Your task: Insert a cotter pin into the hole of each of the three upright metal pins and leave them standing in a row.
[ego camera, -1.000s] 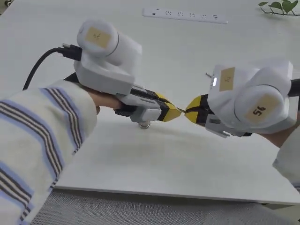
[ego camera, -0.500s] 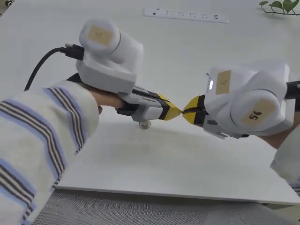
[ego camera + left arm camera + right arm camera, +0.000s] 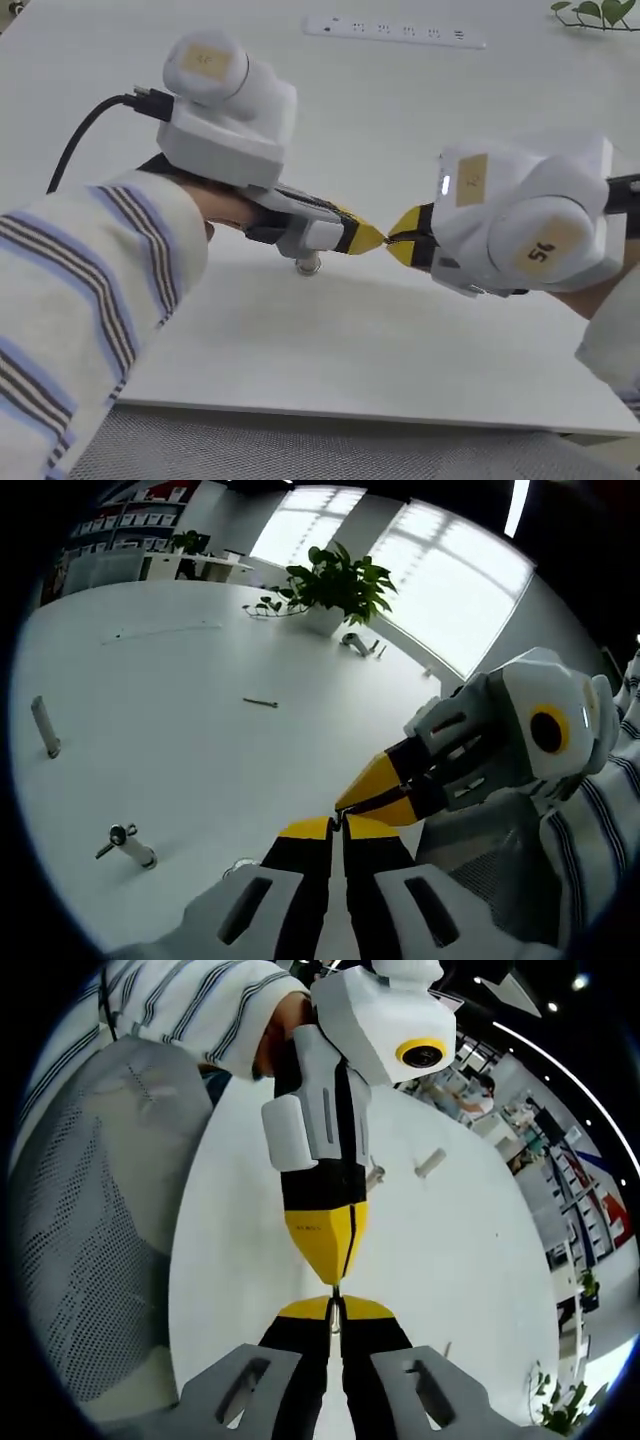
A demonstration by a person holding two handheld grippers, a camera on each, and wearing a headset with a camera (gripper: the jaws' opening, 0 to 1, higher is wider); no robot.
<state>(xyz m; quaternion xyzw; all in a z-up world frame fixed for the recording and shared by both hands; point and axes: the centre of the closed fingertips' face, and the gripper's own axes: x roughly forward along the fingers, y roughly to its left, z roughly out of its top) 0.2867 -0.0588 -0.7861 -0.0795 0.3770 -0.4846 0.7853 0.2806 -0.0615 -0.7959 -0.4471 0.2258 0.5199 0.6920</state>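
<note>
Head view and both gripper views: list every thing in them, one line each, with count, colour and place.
white workbench top: one, white, under everything.
white power strip: one, white, far edge of the bench.
green leafy potted plant: one, green, far side of the bench.
black cable: one, black, at the left gripper's rear.
silver metal pin: one, silver, on the bench below the left gripper.
silver pin with a cotter pin through it: one, silver, on the bench.
loose thin cotter pin: one, dark, lying mid-bench.
grey mesh surface: one, grey, beyond the bench's near edge.
striped sleeve: one, cream with blue-brown stripes, left arm.
left gripper and right gripper: two, white with yellow-black jaws, shut, tip to tip.
</note>
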